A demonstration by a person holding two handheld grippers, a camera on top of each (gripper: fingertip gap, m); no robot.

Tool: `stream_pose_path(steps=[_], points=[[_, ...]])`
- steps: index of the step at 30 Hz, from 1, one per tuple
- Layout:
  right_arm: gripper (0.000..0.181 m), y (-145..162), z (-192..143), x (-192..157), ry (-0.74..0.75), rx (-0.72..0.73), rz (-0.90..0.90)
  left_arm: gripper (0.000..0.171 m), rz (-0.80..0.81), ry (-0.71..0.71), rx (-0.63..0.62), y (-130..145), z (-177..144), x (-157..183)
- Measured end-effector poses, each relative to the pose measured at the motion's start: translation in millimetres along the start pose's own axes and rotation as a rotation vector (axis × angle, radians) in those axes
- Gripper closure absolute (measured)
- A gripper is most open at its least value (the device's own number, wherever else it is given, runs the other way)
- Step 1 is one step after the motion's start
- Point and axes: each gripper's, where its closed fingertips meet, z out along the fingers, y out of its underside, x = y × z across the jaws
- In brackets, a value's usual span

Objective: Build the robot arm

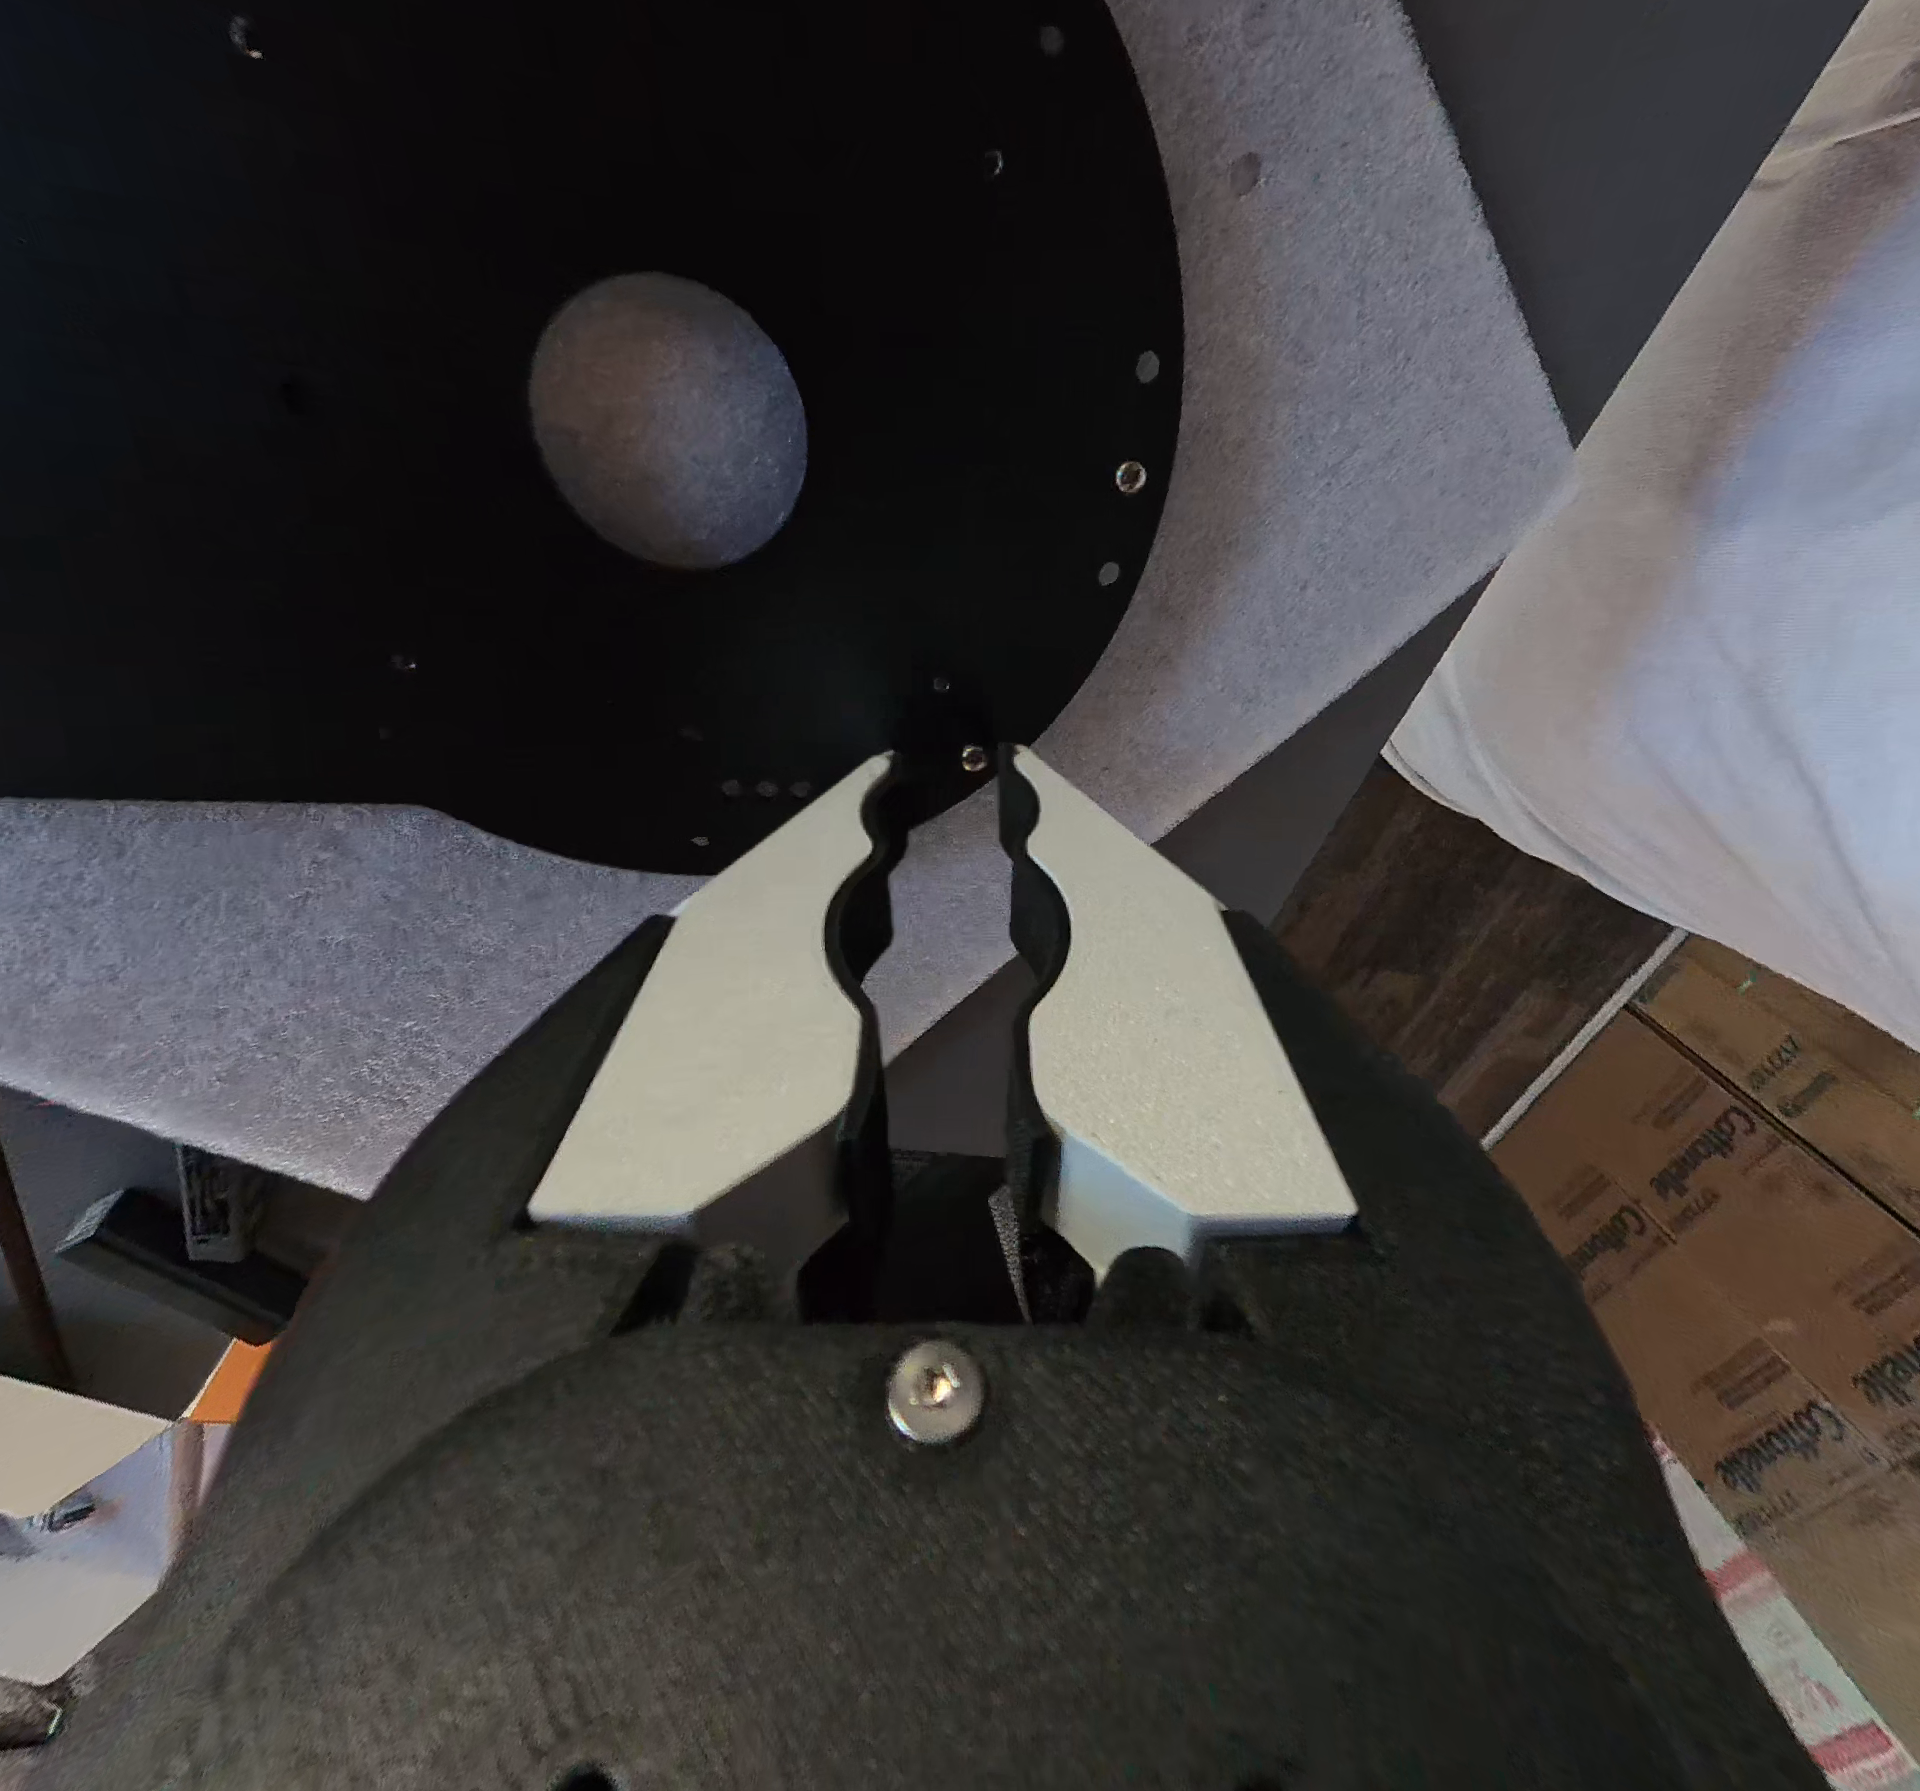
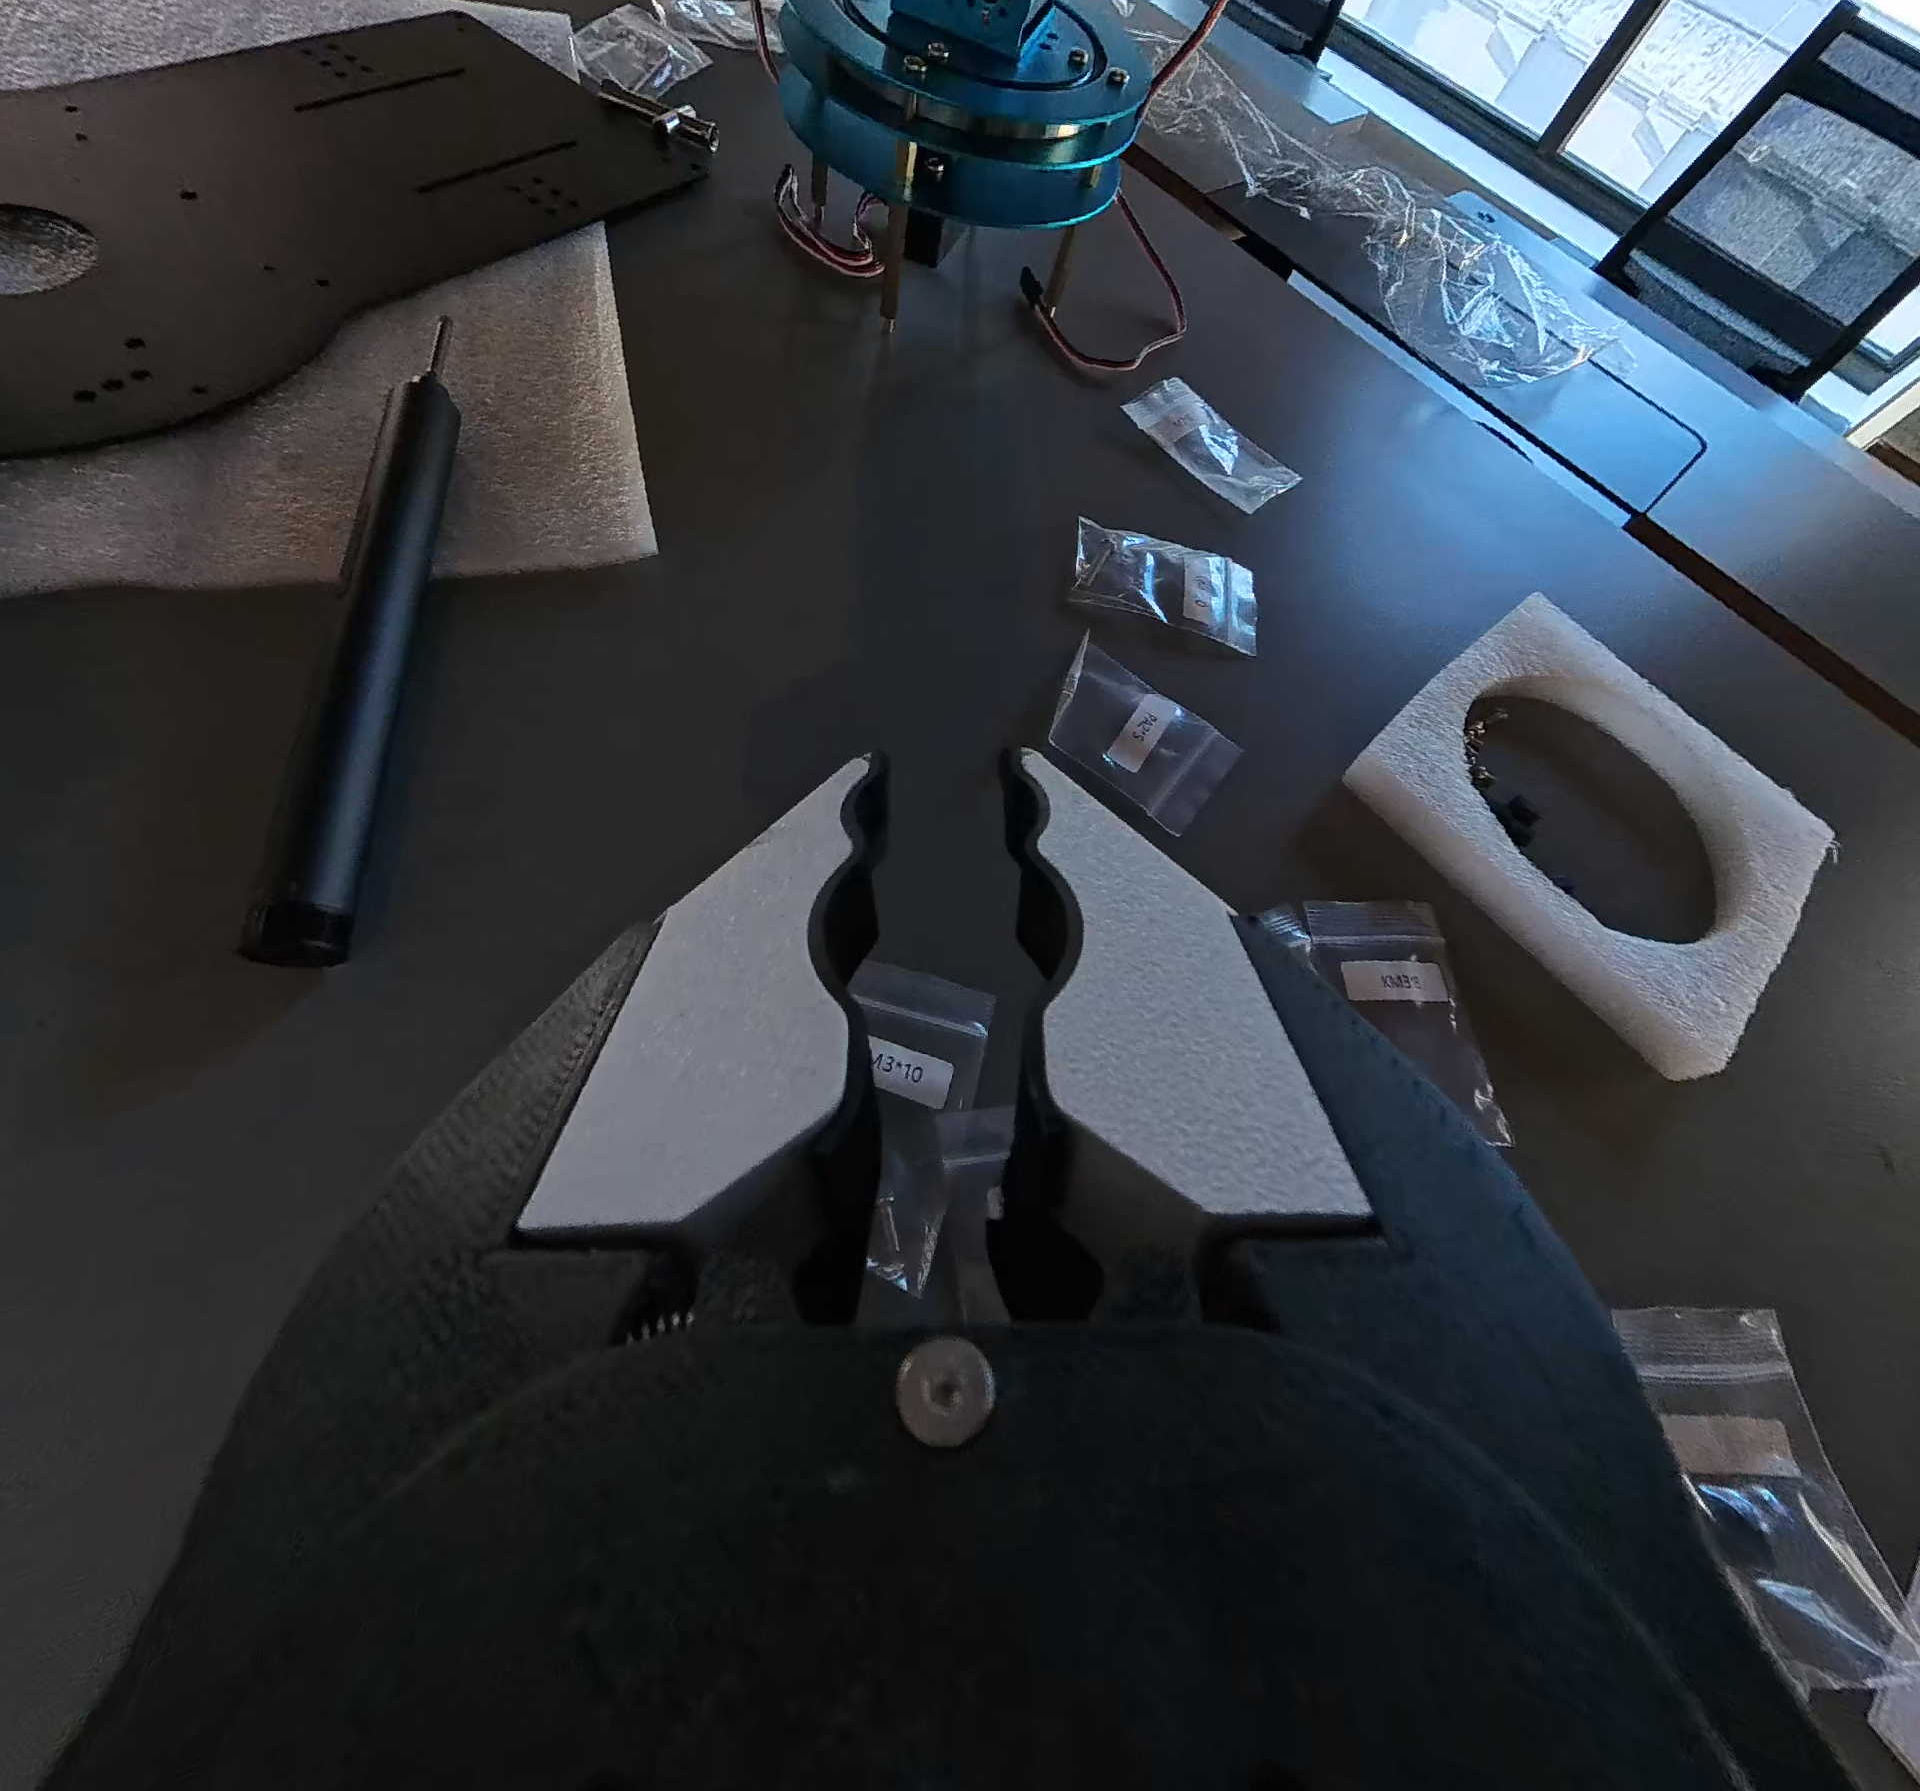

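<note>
In the left wrist view a black metal plate (image 1: 416, 339) with a round hole and small drilled holes lies on a grey foam sheet (image 1: 260, 962). My left gripper (image 1: 948, 754) is open by a narrow gap and holds nothing. Its tips sit at the plate's near edge, around a small silver screw (image 1: 974, 756) set in the plate. My right gripper (image 2: 943, 765) is also open by a narrow gap and empty, above the dark table (image 2: 727, 598). A small clear bag of screws (image 2: 920, 1066) lies on the table below its fingers. The same plate (image 2: 260, 214) shows at far left.
A black pen-shaped screwdriver (image 2: 353, 661) lies left of the right gripper. A blue round servo base (image 2: 951, 79) with wires stands at the back. Several small clear bags (image 2: 1164, 583) and a white foam block (image 2: 1590, 837) lie to the right. White cloth (image 1: 1714, 546) and cardboard boxes (image 1: 1766, 1274) are right of the left gripper. About 35 cm separates my left fingertips from my right.
</note>
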Motion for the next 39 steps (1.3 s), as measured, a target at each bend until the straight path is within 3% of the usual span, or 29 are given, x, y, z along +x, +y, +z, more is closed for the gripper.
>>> stream_pose_path(steps=[5, 8, 11, 14, 16, 19, 21, 26, 31, 33, 39], points=[[0.161, 0, 0, 1, 0.0, 0.005, 0.002, 0.154, -0.023, 0.01, 0.044, -2, -7, 3], [0.161, -6, -1, -5, -0.029, 0.046, 0.002, 0.154, -0.075, -0.013, 0.136, -3, -22, 0], [0.16, -27, -4, -26, -0.09, 0.121, -0.015, 0.151, -0.172, -0.064, 0.312, 0, -41, -3], [0.16, -63, -7, -70, -0.189, 0.2, -0.051, 0.145, -0.287, -0.103, 0.532, 7, -53, 3], [0.159, -74, 0, -98, -0.261, 0.176, -0.047, 0.144, -0.368, -0.119, 0.709, 10, -59, 8], [0.156, -50, 14, -103, -0.251, -0.01, -0.101, 0.146, -0.438, -0.149, 0.943, 15, -69, 15], [0.154, -27, 13, -95, -0.206, -0.11, -0.115, 0.147, -0.446, -0.18, 1.018, 21, -72, 19], [0.149, -15, 16, -127, -0.257, -0.135, 0.043, 0.149, -0.42, -0.19, 1.069, 36, -76, 21], [0.15, 4, 37, -137, -0.177, -0.26, -0.038, 0.149, -0.367, -0.177, 1.087, 38, -85, 13], [0.165, 5, 38, -135, -0.134, -0.263, -0.041, 0.15, -0.333, -0.182, 1.077, 38, -89, 9], [0.166, -9, 24, -130, -0.001, -0.244, -0.182, 0.15, -0.206, -0.147, 1.058, 29, -101, -1]])
